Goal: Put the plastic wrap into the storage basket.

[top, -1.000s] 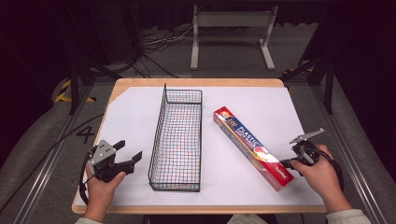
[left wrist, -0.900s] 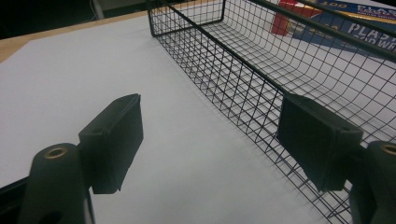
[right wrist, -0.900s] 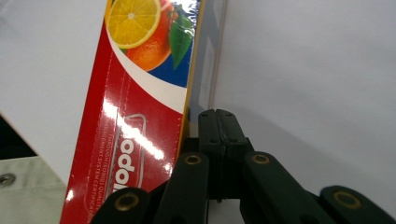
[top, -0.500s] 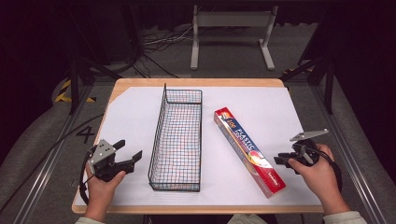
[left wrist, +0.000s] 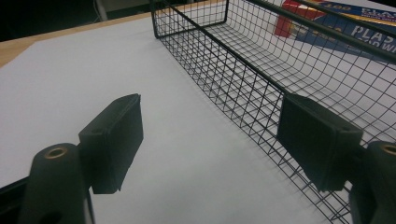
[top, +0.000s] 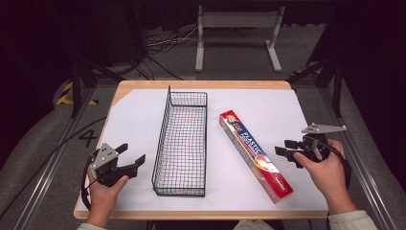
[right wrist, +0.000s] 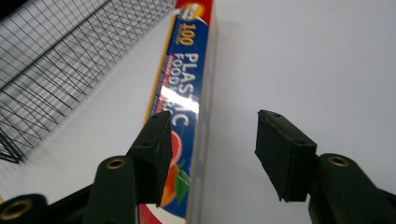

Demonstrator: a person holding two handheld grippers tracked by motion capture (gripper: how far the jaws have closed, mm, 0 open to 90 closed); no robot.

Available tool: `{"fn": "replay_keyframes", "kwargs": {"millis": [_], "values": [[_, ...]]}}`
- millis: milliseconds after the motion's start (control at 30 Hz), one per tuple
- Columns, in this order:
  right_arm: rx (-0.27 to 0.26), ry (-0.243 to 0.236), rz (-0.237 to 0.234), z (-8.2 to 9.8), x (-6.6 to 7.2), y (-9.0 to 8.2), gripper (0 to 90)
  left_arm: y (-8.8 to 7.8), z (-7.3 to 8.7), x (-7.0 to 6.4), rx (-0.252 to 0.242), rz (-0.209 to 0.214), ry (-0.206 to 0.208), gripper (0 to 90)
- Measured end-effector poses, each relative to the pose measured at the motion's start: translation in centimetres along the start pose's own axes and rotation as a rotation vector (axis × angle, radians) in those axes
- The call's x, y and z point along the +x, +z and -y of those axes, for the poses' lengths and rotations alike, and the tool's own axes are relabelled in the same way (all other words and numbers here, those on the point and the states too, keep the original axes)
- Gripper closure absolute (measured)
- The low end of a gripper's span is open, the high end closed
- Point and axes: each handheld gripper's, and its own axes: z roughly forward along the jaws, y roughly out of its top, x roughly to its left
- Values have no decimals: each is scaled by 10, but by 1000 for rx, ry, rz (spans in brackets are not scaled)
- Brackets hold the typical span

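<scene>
Right hand-held gripper [top: 286, 154]: jaws spread wide, holding nothing, hovering just beside the near half of the long red-and-blue cardboard box of plastic food wrap [top: 255, 154]; in the right gripper view the box [right wrist: 187, 93] runs away from the jaws, its long side edge lying roughly between them; no contact yet as far as I can tell.

Left hand-held gripper [top: 131, 160]: jaws also wide, empty, parked low over the white paper sheet [top: 134, 124] near the left wall of the basket; in the left gripper view its pads [left wrist: 116, 140] frame bare paper and mesh.

Box lies flat on the paper, right of the basket, angled so its far end points toward the basket's far right corner; apart from the basket, not touching.

Handling, my guess: light, stiff along its length, thin card so it will dent if squeezed hard; glossy print, likely a bit slippery; best grip is across the narrow width near mid-length, since a grab at the near end will probably let the far end droop or swing.

Container: black wire-mesh rectangular basket [top: 184, 139], long axis running away from the person, mid-table; nothing in it; looks long enough to take the box lengthwise.

Wooden table [top: 201, 85] edge shows past the paper.
</scene>
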Motion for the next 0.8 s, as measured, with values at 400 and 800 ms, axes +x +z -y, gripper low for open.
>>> {"fn": "replay_keyframes", "kwargs": {"millis": [400, 800], "values": [[-14, 6, 9, -32, 30, 26, 335, -2, 0, 2, -5, -16, -4, 230], [47, -3, 86, -47, 48, 60, 256, -3, 2, 3, -6, -20, -11, 231]]}}
